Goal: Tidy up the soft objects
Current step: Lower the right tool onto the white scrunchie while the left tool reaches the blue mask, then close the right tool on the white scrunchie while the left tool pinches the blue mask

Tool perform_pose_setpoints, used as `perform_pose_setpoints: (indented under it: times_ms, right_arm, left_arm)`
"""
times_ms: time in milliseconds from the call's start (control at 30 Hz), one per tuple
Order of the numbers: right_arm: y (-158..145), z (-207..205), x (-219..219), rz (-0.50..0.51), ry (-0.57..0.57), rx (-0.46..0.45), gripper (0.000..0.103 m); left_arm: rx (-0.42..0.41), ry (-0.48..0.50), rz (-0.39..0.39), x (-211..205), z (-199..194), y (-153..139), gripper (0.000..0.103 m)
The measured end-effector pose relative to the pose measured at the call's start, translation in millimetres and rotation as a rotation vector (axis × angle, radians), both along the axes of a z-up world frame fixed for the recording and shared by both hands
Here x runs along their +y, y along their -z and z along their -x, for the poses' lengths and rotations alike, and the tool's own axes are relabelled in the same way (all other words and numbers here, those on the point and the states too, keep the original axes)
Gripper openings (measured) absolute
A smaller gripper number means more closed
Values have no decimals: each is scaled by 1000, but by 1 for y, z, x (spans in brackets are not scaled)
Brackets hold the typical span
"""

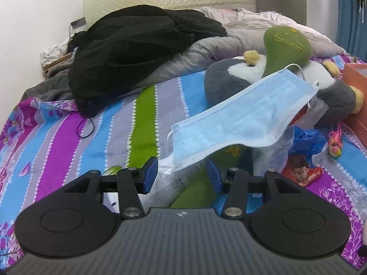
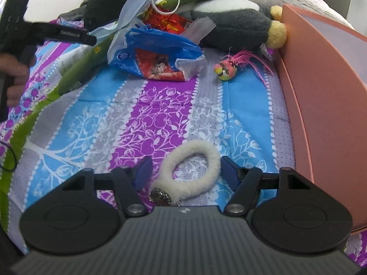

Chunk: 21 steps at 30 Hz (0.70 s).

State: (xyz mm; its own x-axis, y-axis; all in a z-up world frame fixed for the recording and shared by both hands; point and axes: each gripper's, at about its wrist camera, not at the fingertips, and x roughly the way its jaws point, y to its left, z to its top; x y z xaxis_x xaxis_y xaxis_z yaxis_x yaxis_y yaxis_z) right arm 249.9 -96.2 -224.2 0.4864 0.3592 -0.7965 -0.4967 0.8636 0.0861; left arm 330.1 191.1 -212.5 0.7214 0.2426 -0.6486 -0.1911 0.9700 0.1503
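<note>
In the left wrist view, the left claw sat at the bottom middle with its two blue pads wide apart and holding nothing. A light blue paper face mask lay just past it in the middle of the frame, draped over a pile of things. Its near corner hung over the gap between the pads, but I could not tell if it touched them. Behind the mask, at the upper right, lay a grey and white plush penguin with a long green plush stick across it. A black cloth heap filled the upper left.

In the right wrist view, the right claw was at the bottom middle, pads apart. A fluffy white hair ring lay flat on the striped flowery bed sheet between the pads, not squeezed. A small pink feathery toy lay in the upper right, near a peach-coloured box along the right edge. A crinkled blue plastic bag sat at the upper middle.
</note>
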Motion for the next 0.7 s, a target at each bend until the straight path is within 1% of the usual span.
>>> perform_pose_setpoints:
  times_ms: [67,100,133,200,233,267,300,333,367,400,433,533,600,700]
  right_arm:
    - [0,-1,0,-9,-5,-1,63]
    - [0,-1,0,-9,-9,-4,60]
    - [0,-1,0,-3,-11,-8,55]
    - [0,-3,-1,-3,-14,-10,51]
    - [0,-3,-1,-5,-18,-11,46]
    - [0,-4,-1,-3,-23,-14,43]
    - [0,-3,-1,-1,-28,-19,37]
    - [0,-3,-1,0,-31,-23,31]
    - [0,-4,-1,-3,-30,-26,28]
    - [0,-3,-2,-8,-27,-26,22]
    - [0,-3,-3,-12,-24,-27,21]
    - [-4,-1,-5,-31,-12,-34,19]
    - [-6,1,-6,-39,-10,-40,18]
    - [-11,3,-9,-53,-8,-45,18]
  left_arm:
    - [4,26,8,-2,-5,1,53]
    - [-7,33,1,-3,-7,0,53]
    - [-14,35,-6,-4,-9,0,52]
    - [-16,23,-10,-2,-15,2,42]
    - [-12,16,2,0,-17,2,31]
    - [-6,15,28,3,-20,3,22]
    - [-5,14,46,5,-20,2,19]
    - [-9,10,56,6,-20,1,13]
    - [-16,4,69,8,-18,0,7]
    - [-23,-2,90,9,-17,-3,7]
    - [-32,-6,111,11,-14,-6,5]
    - [-56,-30,139,13,-2,-18,3]
    - [-73,-50,181,14,10,-28,2]
    - [-88,-71,216,10,30,-43,1]
